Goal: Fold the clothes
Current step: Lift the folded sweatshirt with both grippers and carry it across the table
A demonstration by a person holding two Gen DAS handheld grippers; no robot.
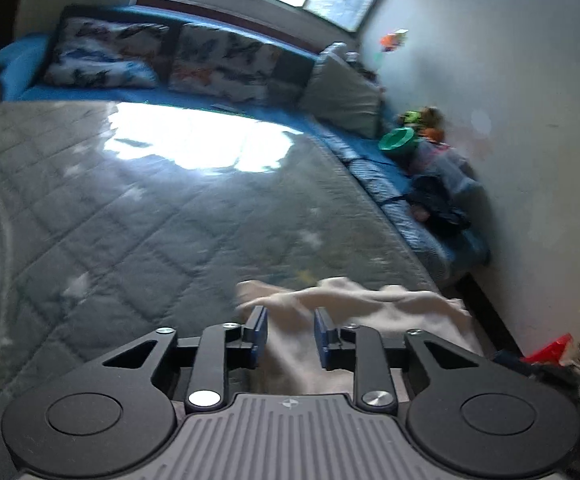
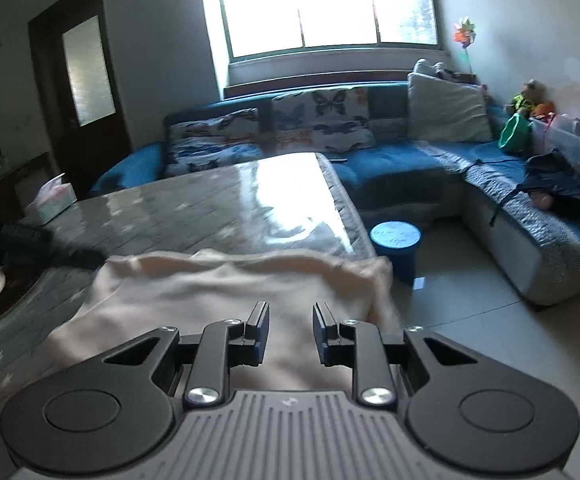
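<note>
Through my left wrist camera, my left gripper (image 1: 290, 334) hangs with jaws apart over a cream garment (image 1: 353, 304) lying rumpled at the near edge of the quilted table (image 1: 130, 208). Through my right, my right gripper (image 2: 290, 332) gapes too, holding nothing, above that cloth (image 2: 210, 292).

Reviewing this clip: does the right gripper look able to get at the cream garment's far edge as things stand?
Probably yes. The right gripper is open above the cream garment, and nothing lies between its fingers and the far edge on the table.
</note>
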